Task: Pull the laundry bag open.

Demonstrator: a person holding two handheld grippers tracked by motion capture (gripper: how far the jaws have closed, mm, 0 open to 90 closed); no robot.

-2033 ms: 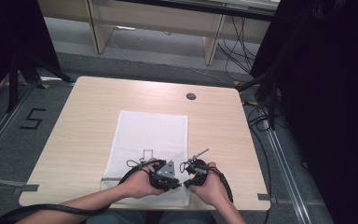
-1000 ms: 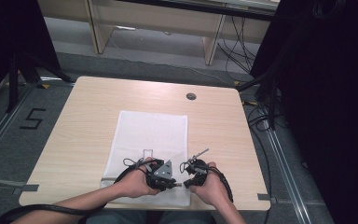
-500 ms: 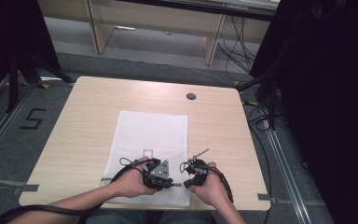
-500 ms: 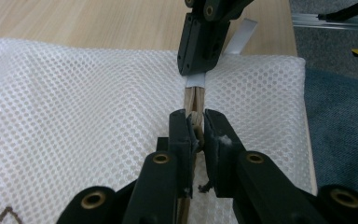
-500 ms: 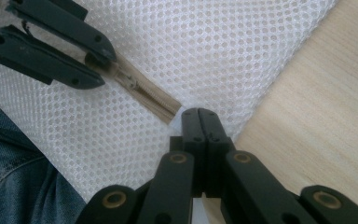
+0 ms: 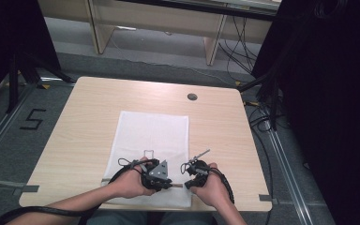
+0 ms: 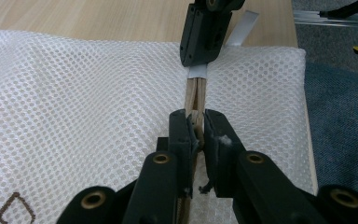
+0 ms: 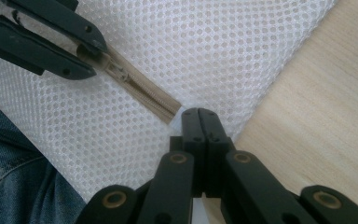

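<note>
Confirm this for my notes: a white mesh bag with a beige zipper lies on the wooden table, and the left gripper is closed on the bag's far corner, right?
Not quite: the left gripper is closed on the zipper pull of the mesh bag, as the left gripper view shows. The rest stands.

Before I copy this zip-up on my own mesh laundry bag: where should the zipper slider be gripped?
Pinch the zipper slider across its flat sides, coming along the tan zipper line, as the left gripper does; it stands narrow above the soft mesh bag.
</note>
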